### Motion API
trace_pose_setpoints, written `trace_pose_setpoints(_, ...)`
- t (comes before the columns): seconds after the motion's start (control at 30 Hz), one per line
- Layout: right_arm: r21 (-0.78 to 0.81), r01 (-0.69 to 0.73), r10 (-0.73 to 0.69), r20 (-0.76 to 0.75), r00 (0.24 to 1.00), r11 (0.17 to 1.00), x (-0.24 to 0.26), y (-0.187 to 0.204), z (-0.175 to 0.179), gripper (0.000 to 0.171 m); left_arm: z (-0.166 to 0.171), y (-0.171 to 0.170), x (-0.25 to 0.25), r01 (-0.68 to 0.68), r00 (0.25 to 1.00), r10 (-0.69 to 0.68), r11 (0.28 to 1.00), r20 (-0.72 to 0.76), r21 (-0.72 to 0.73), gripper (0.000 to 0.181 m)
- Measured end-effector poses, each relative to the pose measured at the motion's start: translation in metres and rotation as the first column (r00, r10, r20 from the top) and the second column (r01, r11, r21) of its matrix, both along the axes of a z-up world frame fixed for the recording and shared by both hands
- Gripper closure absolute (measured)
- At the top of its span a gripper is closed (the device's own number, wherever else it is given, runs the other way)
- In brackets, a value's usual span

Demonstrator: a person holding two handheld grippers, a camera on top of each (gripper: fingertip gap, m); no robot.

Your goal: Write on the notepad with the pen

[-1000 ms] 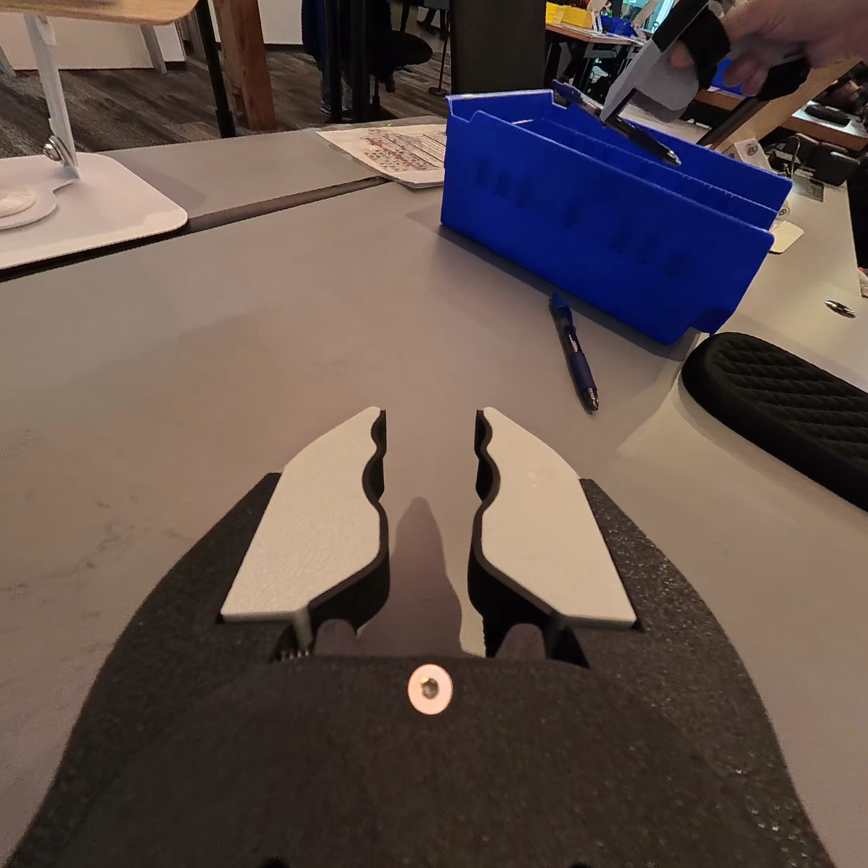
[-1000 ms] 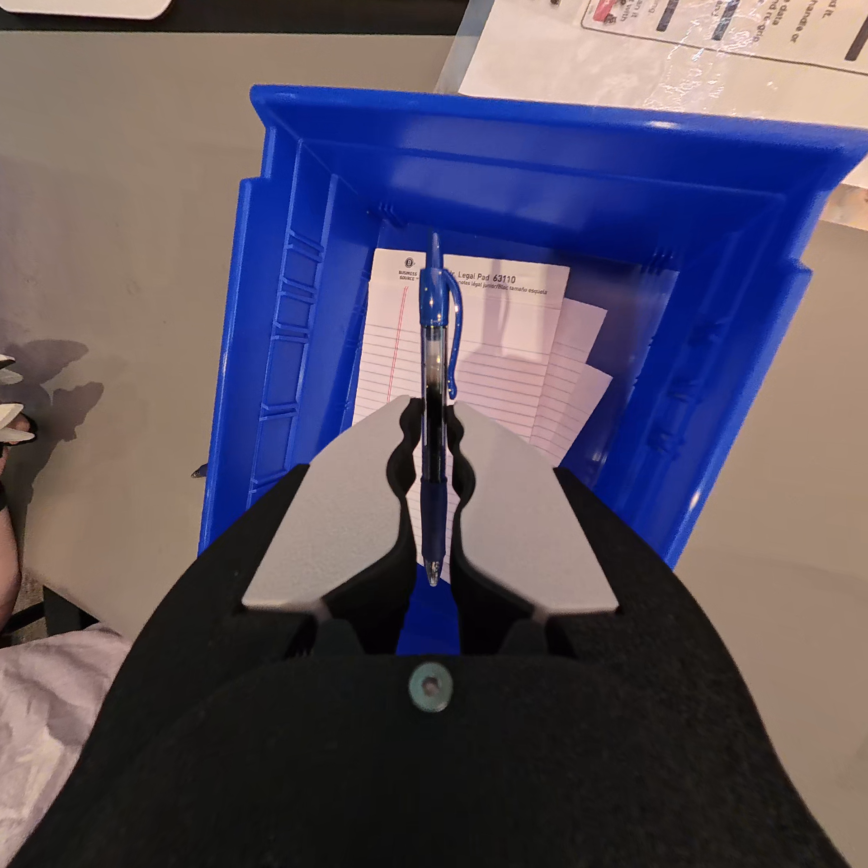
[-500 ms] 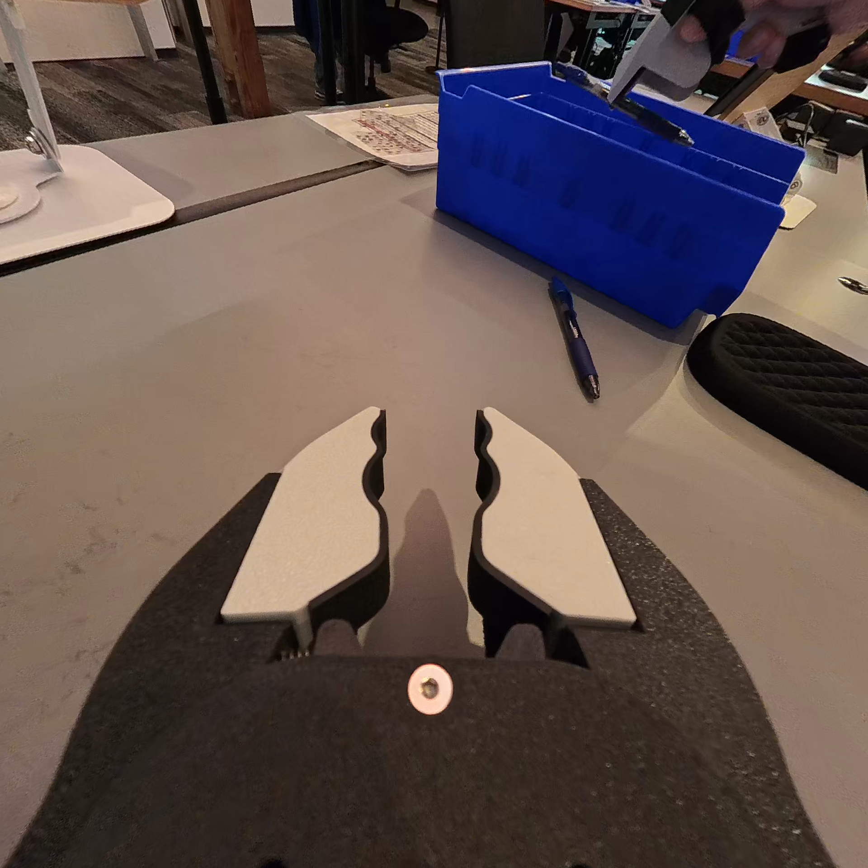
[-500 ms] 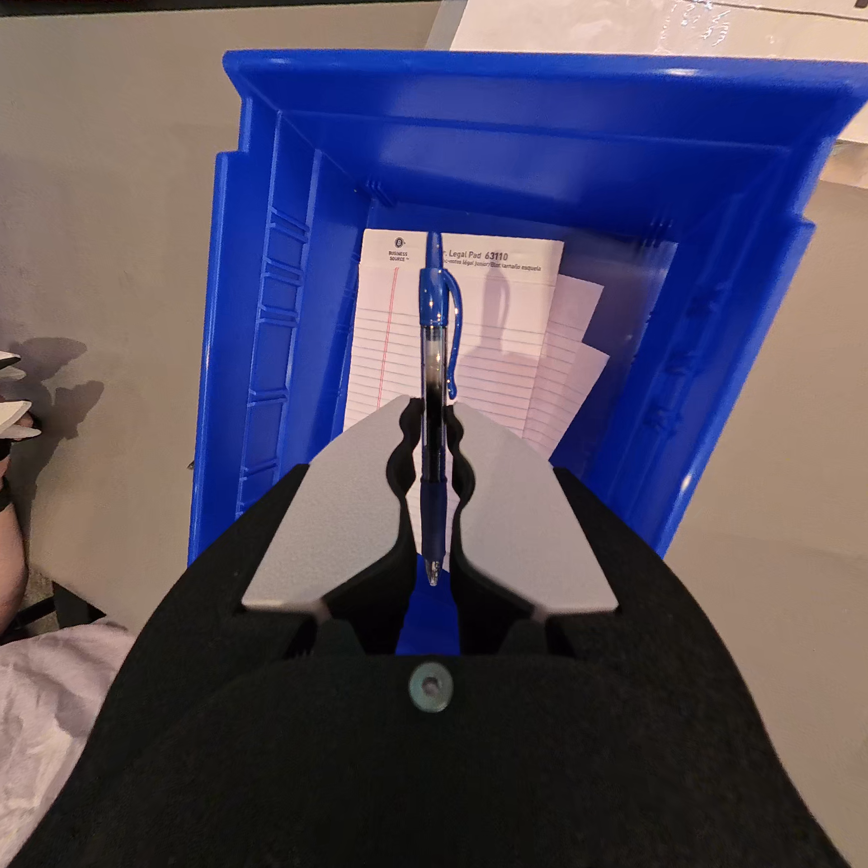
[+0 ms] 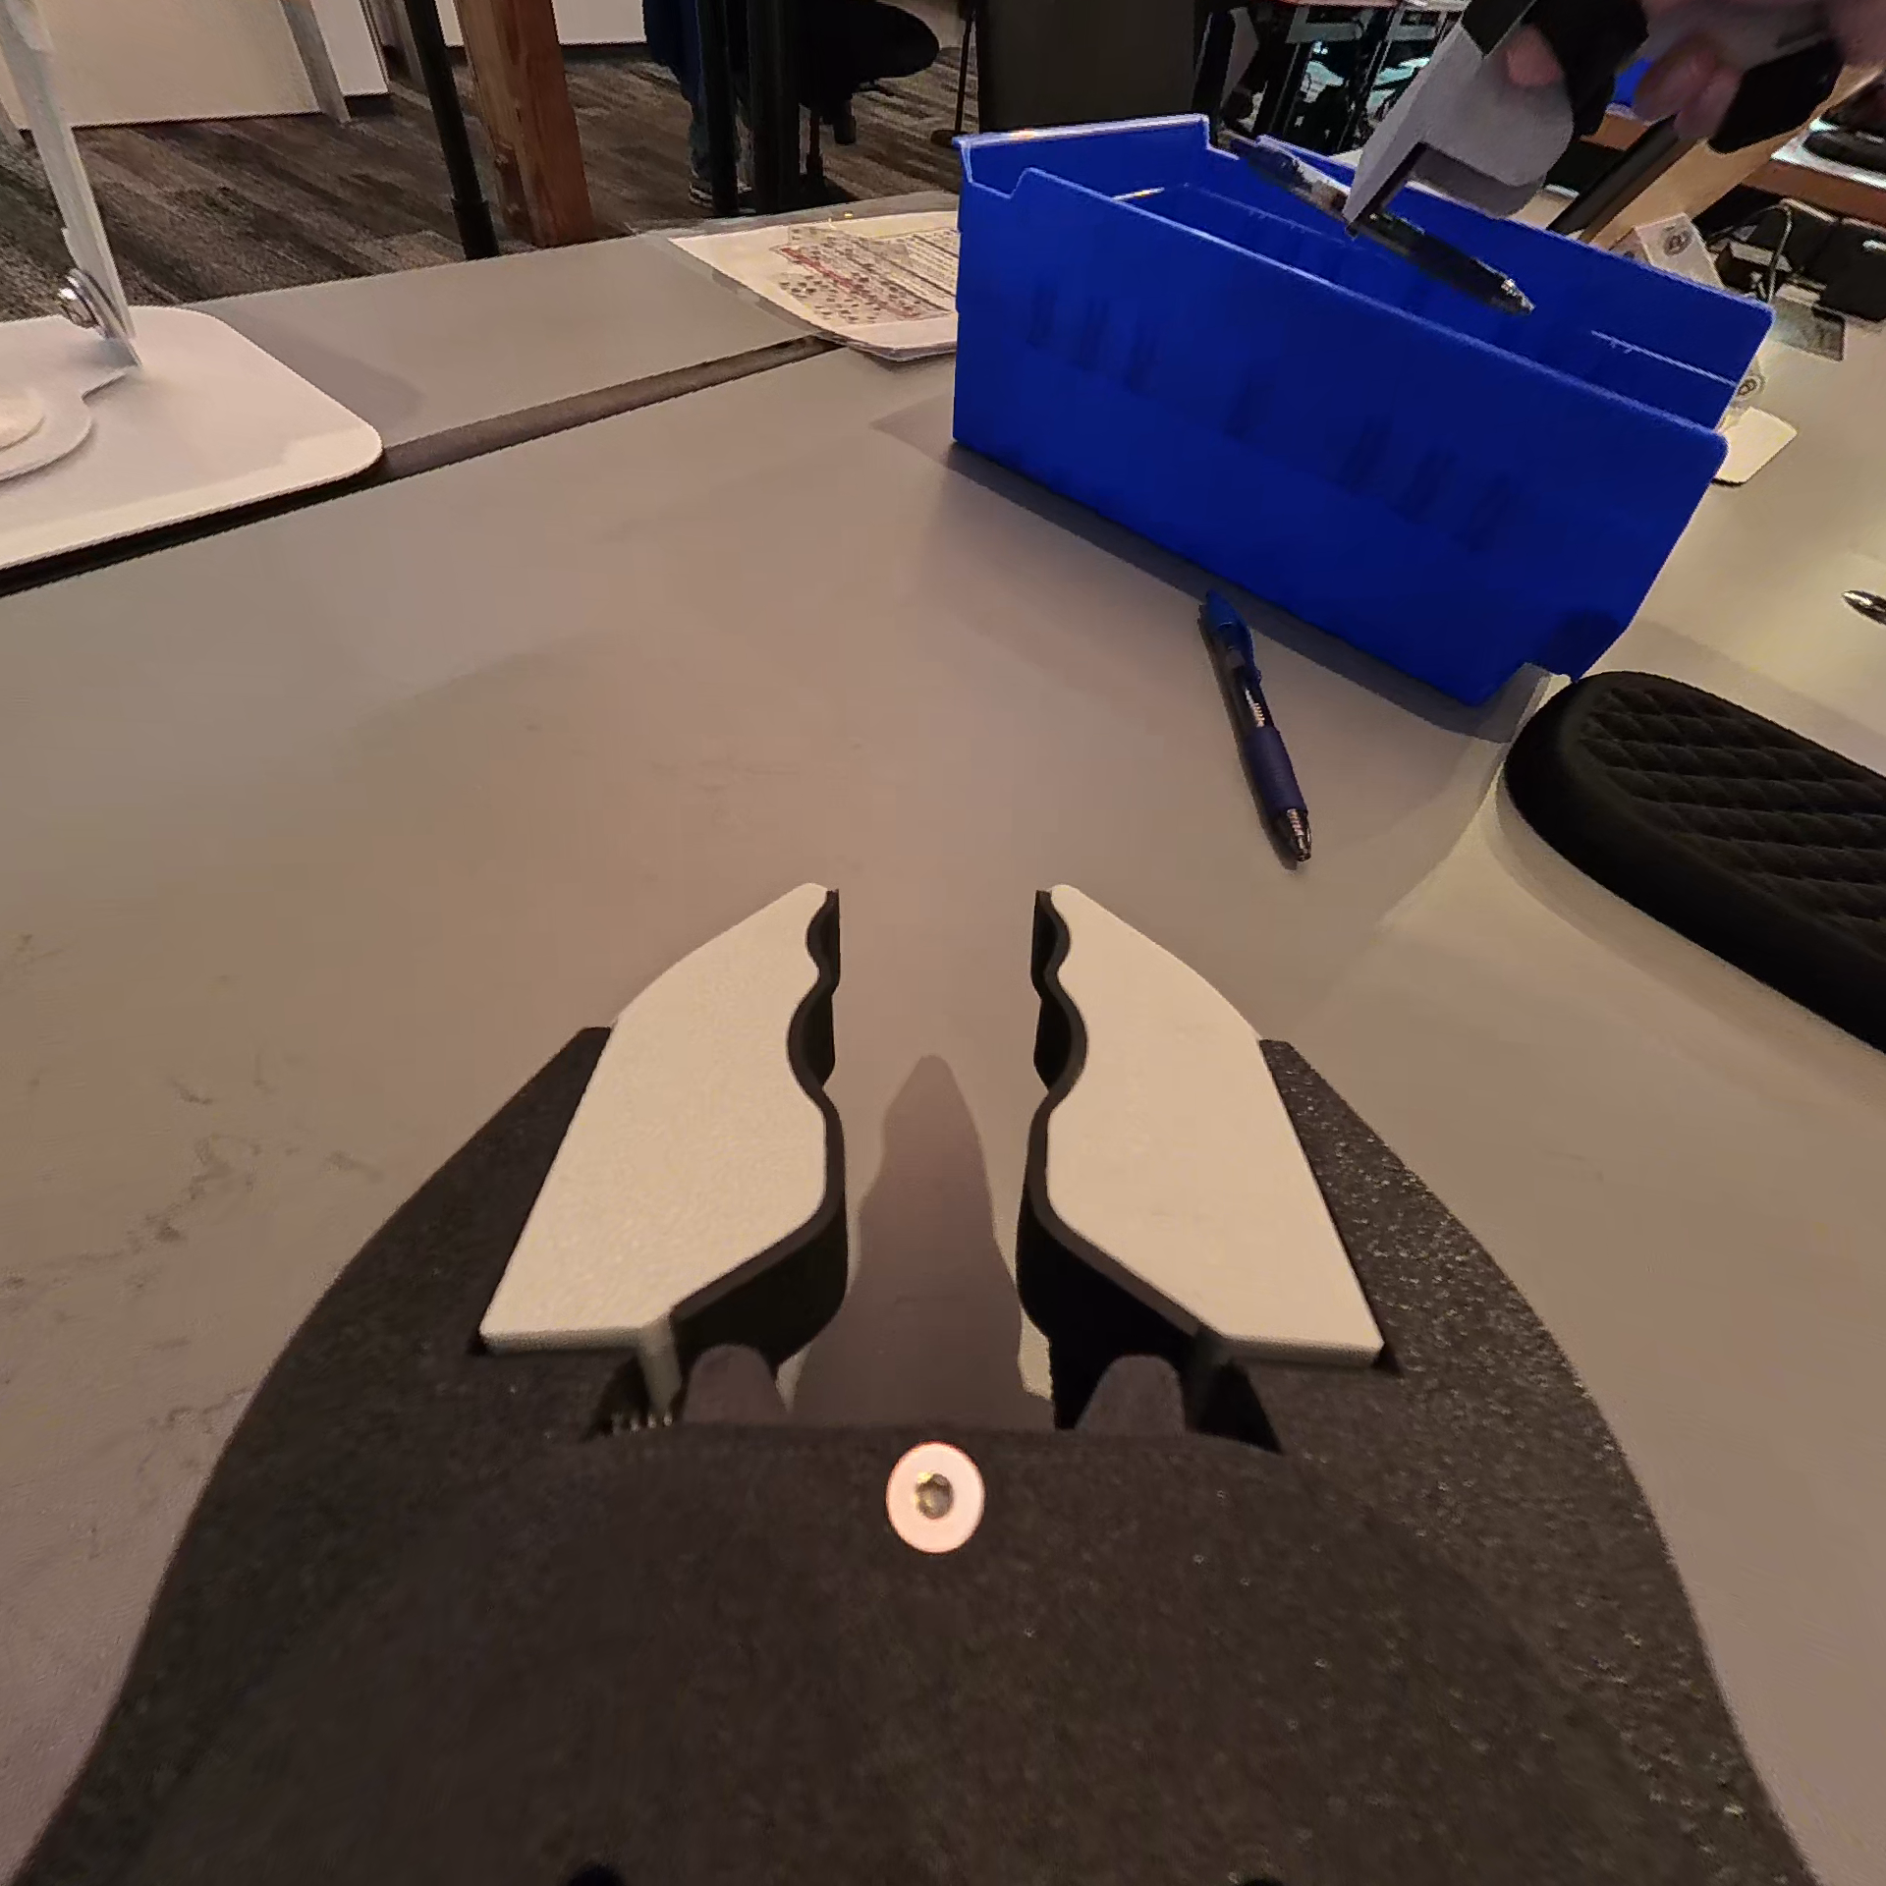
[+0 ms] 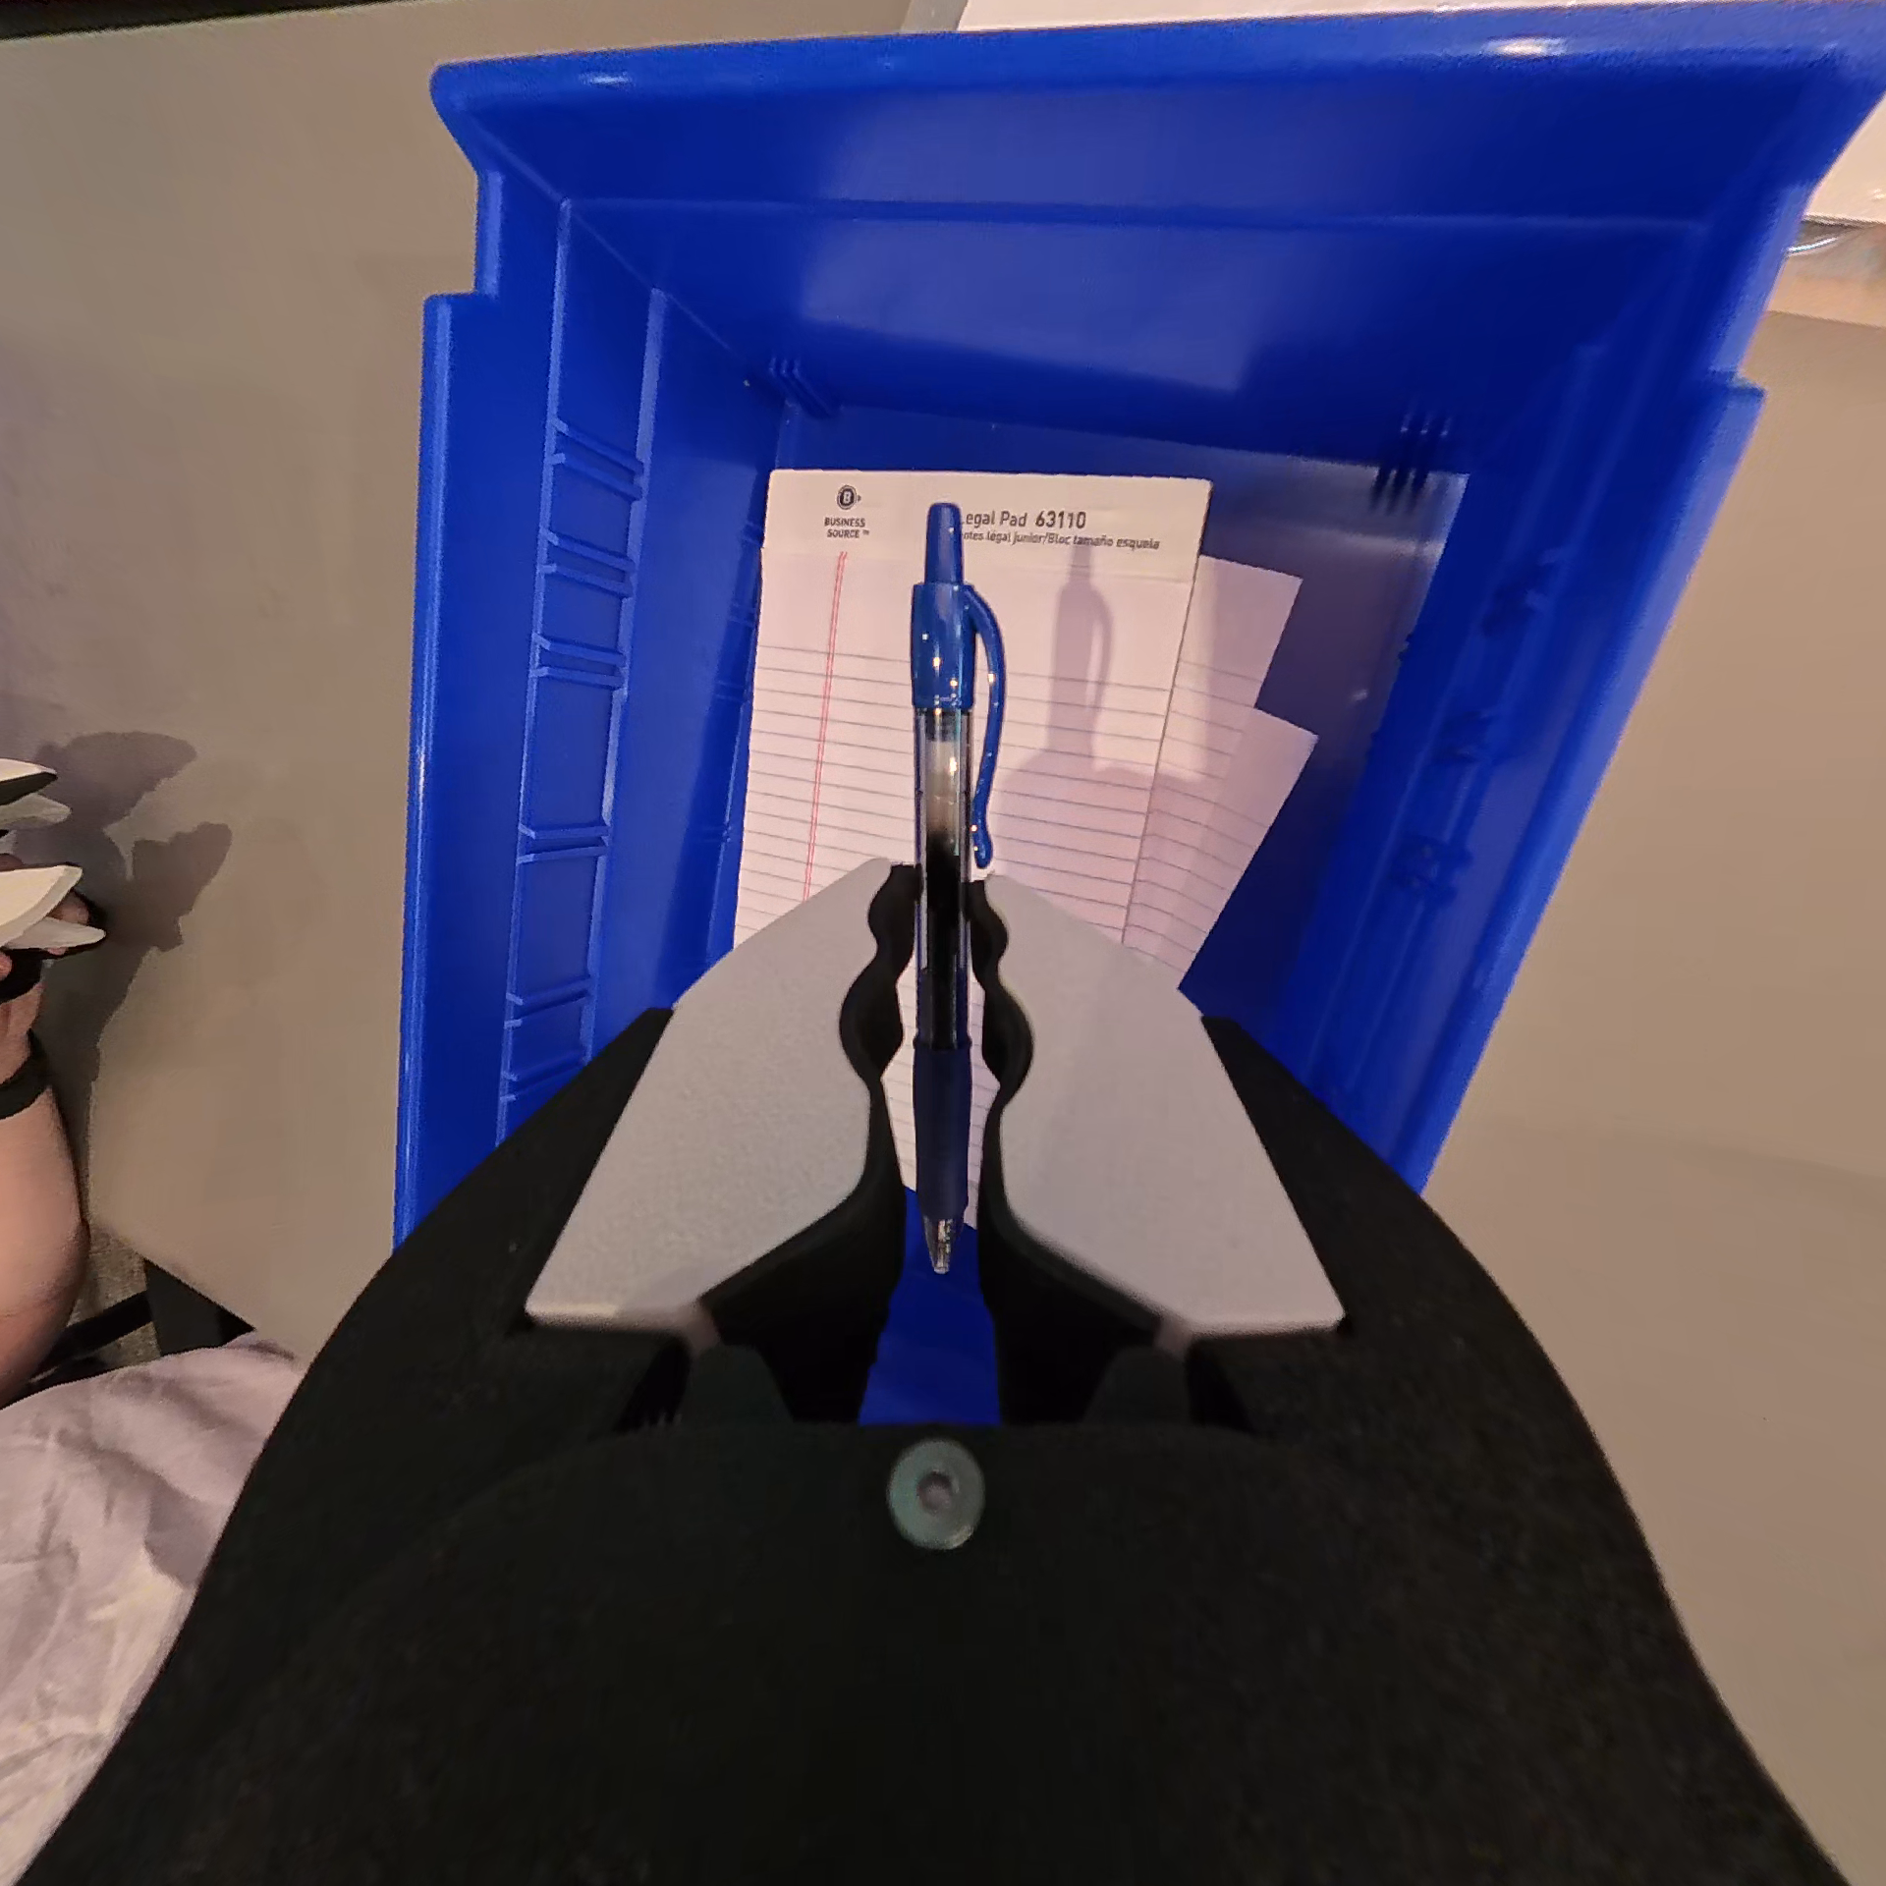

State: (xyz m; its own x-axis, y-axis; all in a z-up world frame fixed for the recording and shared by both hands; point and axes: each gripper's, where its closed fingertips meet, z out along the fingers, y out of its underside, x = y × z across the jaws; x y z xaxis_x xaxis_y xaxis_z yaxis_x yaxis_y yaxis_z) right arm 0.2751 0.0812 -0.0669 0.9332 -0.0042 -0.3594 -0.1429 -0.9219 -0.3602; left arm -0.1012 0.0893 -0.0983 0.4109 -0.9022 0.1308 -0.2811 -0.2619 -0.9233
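Jaws on the right gripper (image 6: 937, 888) nearly closed, clamped on the barrel of the blue pen (image 6: 939, 816). Clicker end sticks out forward, writing tip points back toward the wrist. Jaws on the left gripper (image 5: 937, 898) parted with a clear gap and nothing between them, low over the near edge of the desk (image 5: 612, 714).

Change over the last second - blue bin (image 6: 1021, 255) fills more of the right wrist view than before, far rim now almost at the top edge, notepad (image 6: 1072, 714) larger. Reads as the right gripper closing in on the bin from above. Grip on the pen unchanged, same spot on the barrel, no slip. Left wrist view shifts only slightly; left gripper stays parked and empty.

Notepad lies flat on the bin floor, toward the left wall and near the far wall, loose lined sheets (image 6: 1245, 663) fanned out from under its right edge. Page looks blank where visible. Pen above it, not touching - shadow falls on the paper well apart from the barrel.

Meaning for the task: approach under way, no writing yet. Likely snag - tip faces away from the page, so needs a steep wrist tilt inside the bin walls, or the pad taken out first.

Second blue pen (image 5: 1253, 730) lies on the desk just beside the bin's near wall, untouched. Black padded rest (image 5: 1715, 806) at the desk's right edge.
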Motion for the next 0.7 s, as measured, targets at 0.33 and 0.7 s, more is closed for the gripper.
trace_pose_setpoints(0.33,-0.023,-0.011,0.012,0.015,1.0,1.0,-0.0022,-0.0013,-0.0068,0.161,-0.0036,-0.0014,0.0013,0.003,0.999,-0.002,1.0,-0.039,0.027,0.145)
trace_pose_setpoints(0.7,-0.032,-0.008,0.008,0.007,1.0,0.999,-0.0008,-0.0034,-0.0103,0.161,-0.0069,-0.0021,0.0019,0.005,0.997,-0.001,0.999,-0.074,0.051,0.145)
